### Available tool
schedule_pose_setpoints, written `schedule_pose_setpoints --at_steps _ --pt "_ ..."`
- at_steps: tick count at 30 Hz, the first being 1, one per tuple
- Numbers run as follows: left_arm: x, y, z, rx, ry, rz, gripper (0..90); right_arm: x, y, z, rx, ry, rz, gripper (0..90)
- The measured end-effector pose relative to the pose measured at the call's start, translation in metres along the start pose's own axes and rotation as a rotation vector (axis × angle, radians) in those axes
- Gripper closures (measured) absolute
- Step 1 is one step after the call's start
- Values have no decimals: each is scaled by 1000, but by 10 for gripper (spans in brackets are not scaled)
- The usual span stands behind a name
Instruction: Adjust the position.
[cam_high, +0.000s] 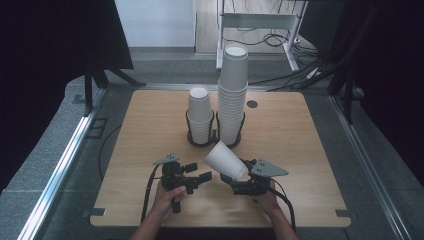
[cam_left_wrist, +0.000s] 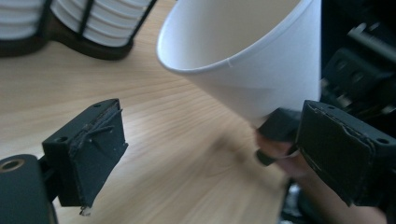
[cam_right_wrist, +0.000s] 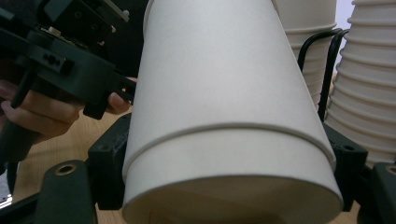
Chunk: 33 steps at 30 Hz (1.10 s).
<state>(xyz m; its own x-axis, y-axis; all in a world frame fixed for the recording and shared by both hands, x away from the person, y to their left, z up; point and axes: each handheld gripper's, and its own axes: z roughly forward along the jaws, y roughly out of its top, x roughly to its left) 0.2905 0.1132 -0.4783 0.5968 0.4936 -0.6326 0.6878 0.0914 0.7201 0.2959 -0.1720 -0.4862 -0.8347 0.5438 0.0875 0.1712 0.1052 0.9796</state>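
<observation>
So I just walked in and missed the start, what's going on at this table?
A person is working with paper cups, holding a gripper in each hand. The right gripper is shut on a white paper cup, seemingly two nested, held tilted above the wooden table. The left gripper is open beside it, holding nothing. Farther back stand a short cup stack and a tall cup stack, each in a black wire holder.
</observation>
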Motion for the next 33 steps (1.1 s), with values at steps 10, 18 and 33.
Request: schedule_pose_setpoints --at_steps 10,18,33 --pt "4 2 14 -41 -146 -164 69 14 0 4 -19 -37 -65 225" --pt "3 5 26 -83 -155 -199 63 24 -4 14 6 -29 -97 226" --pt "4 2 30 -113 -140 -144 127 26 -9 21 36 -29 -100 227"
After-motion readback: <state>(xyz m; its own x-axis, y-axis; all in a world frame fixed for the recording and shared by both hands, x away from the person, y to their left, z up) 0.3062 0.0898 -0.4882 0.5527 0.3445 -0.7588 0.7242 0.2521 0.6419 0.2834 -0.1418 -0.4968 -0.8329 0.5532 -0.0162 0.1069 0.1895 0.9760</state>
